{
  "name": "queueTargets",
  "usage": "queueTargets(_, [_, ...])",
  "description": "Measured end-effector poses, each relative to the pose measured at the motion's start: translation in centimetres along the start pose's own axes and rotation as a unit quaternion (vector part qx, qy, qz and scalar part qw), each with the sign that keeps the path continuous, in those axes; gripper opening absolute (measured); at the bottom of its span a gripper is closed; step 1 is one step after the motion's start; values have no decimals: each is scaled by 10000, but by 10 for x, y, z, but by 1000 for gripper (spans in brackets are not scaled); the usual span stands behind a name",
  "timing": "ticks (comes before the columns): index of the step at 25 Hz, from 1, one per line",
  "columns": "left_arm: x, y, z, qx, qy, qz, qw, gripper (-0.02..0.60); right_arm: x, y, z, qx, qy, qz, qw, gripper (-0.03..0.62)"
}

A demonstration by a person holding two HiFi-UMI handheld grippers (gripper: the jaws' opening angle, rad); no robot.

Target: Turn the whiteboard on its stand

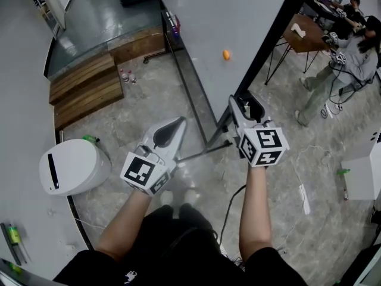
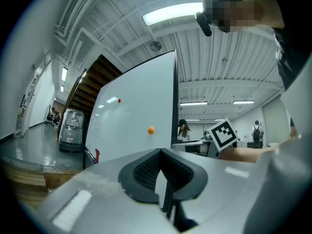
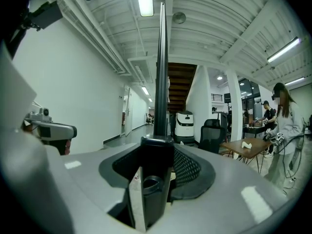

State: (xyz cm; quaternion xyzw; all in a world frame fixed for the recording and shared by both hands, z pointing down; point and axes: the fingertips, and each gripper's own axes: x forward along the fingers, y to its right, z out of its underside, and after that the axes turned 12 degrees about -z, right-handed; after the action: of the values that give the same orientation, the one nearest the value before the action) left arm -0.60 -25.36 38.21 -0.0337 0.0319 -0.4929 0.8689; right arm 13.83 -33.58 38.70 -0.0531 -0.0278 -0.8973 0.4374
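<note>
**WHITEBOARD ROTATION: RIGHT GRIPPER CLAMPED ON EDGE FRAME, LEFT GRIPPER FREE**

**1. Left side.** A white rounded unit stands on the floor near the left edge of the head view, well apart from the work. The left gripper is held out on a straight forearm, roughly level, and points toward the board face. Its jaws are together with nothing between them. It is apart from the board.

**2. Centre.** The whiteboard stands upright on its stand, on the floor directly ahead of the person's feet. An orange magnet sits on its face.

**3. Right side.** The right gripper is closed on the dark frame at the board's near vertical edge. In the right gripper view the board appears edge-on, and this frame rises from between the pads. The right forearm is extended forward, the gripper is close to level, and its marker cube faces up toward the head camera.

**4. Step in hand.** The grip is made, so this appears to be the turning step.

**5. Next move.** It calls for a steady sideways sweep of the clamped edge in an arc, with the clamp kept square on the frame. The left gripper is free to brace the face. Whether the board pivots or the whole stand turns cannot be told.
</note>
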Motion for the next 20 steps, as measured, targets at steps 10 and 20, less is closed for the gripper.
queueTargets(10, [-14, 6, -2, 66, 16, 122, 9999, 3, -37, -20, 6, 25, -22, -23, 10000, 199])
queueTargets(20, [-30, -14, -12, 78, 124, 122, 9998, 3, -44, -26, 11, 26, 40, 5, 10000, 199])
